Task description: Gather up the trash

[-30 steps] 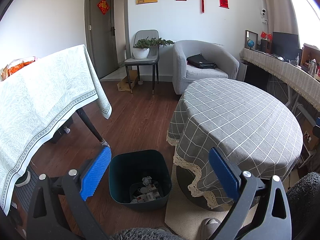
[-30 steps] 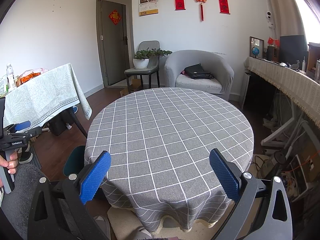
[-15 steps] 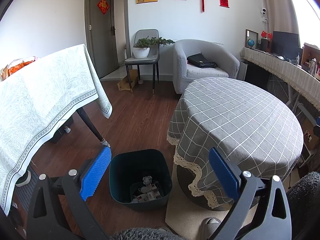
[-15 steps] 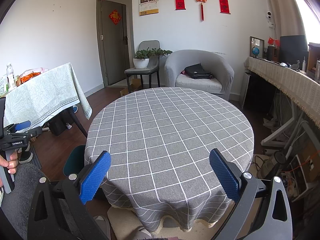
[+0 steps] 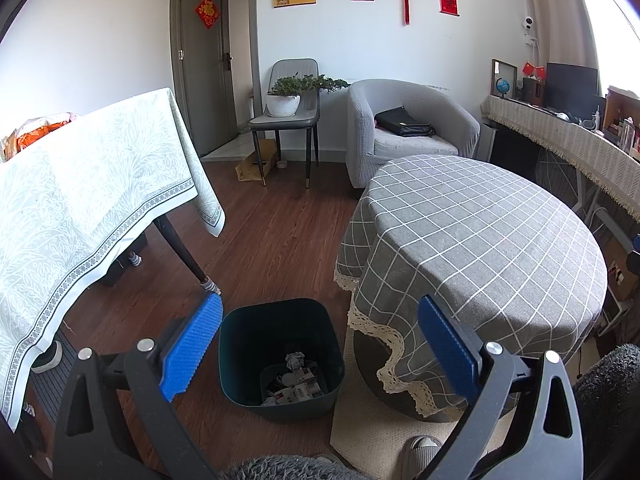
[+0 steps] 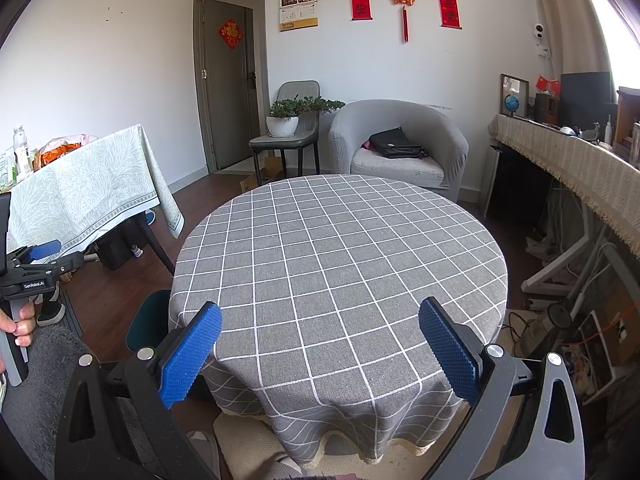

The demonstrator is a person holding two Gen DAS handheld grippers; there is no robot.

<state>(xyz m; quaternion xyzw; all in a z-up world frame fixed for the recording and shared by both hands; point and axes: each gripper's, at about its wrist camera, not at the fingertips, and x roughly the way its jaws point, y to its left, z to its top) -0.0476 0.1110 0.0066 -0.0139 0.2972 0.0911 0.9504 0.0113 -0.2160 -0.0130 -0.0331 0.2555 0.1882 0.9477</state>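
Two handheld grippers hang over a living room, each with black angular arms tipped in blue, finely ribbed pads. The left gripper [image 5: 318,342] has its jaws spread wide and empty above a dark teal plastic bin [image 5: 280,354], a rounded square tub standing on the wooden plank floor [image 5: 272,240] just beside the near-left edge of the round table. Crumpled paper and printed wrappers [image 5: 294,382] lie at the bin's bottom; their print is too small to read.

The right gripper [image 6: 320,350] likewise holds its jaws released and empty over the near edge of the tabletop [image 6: 340,248], which is draped in a grey cloth crossed by a white grid and hemmed with cream lace. At the far left of the right wrist view, a hand [image 6: 18,322] grips the other tool's handle, whose black body carries small white lettering that appears to read "GenRobot.AI".

Beyond the floor stands a second table under a pale green leaf-patterned cloth [image 5: 80,204]. Farther back sit a grey tub armchair [image 6: 400,144] holding a black bag, a potted plant on a grey chair, and red hangings on the white wall.
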